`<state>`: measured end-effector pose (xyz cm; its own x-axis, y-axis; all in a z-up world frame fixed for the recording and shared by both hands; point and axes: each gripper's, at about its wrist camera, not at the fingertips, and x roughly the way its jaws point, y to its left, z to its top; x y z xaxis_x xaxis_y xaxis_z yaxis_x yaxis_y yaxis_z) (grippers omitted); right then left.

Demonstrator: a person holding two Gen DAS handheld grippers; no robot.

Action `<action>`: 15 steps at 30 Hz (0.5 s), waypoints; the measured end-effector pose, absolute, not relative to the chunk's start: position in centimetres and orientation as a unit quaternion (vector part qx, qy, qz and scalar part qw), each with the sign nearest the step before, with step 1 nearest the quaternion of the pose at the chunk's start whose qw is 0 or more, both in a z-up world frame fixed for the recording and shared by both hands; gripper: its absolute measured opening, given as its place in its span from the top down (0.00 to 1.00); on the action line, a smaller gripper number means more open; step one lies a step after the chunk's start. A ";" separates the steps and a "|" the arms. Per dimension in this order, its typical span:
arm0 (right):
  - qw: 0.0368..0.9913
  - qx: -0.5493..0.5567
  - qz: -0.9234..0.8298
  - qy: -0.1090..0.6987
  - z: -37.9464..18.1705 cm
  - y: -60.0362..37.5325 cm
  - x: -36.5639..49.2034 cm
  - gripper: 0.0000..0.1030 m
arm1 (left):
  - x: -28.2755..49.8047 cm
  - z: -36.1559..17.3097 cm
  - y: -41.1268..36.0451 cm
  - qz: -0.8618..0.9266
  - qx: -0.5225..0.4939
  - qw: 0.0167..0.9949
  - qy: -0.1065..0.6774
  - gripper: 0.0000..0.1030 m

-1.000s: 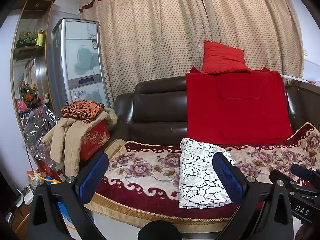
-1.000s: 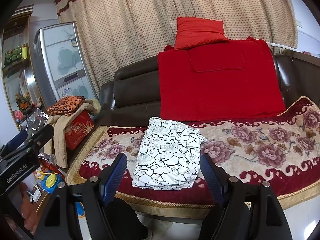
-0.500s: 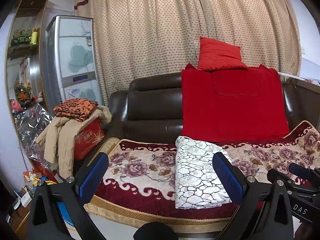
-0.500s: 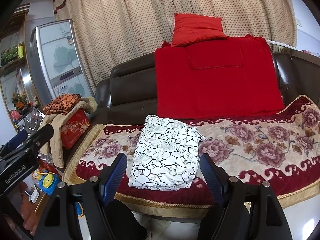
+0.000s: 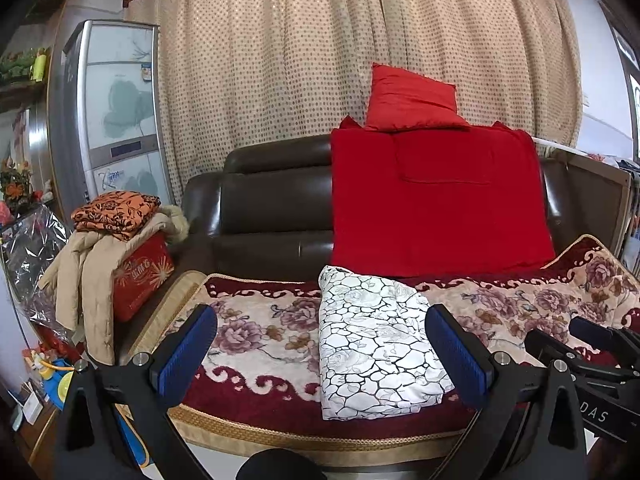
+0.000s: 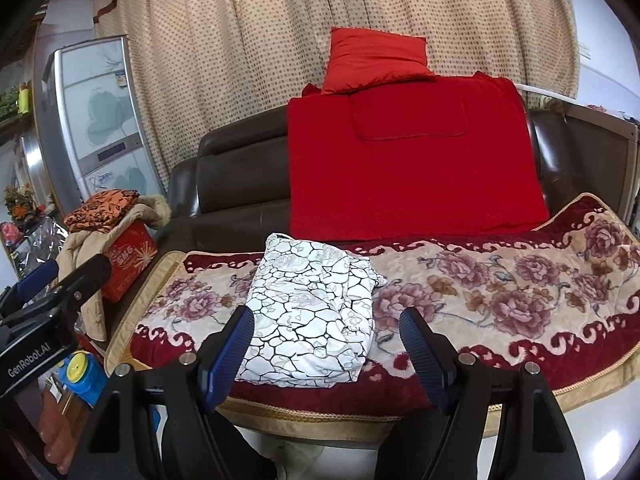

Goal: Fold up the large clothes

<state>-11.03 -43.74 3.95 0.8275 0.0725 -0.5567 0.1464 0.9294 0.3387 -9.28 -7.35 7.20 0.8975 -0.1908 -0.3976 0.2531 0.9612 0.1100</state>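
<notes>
Jaws of both grippers stay wide apart; folded garment [image 5: 376, 340] unmoved.

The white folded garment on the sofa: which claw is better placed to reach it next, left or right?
Right, probably. The white folded garment lies centred between the open right claw, whereas it sits toward the right finger of the open left claw. Neither touches it.
</notes>
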 end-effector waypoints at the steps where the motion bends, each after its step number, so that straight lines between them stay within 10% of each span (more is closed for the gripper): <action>1: 0.937 0.187 -0.019 0.295 3.9 -43.7 -10.8 0.24 | -9.1 7.1 -7.3 -0.115 0.079 0.970 0.197 0.00; 15: 0.933 0.175 -0.008 0.315 3.3 -42.3 -7.9 0.24 | -6.2 6.3 -7.1 -0.110 0.083 0.967 0.215 0.00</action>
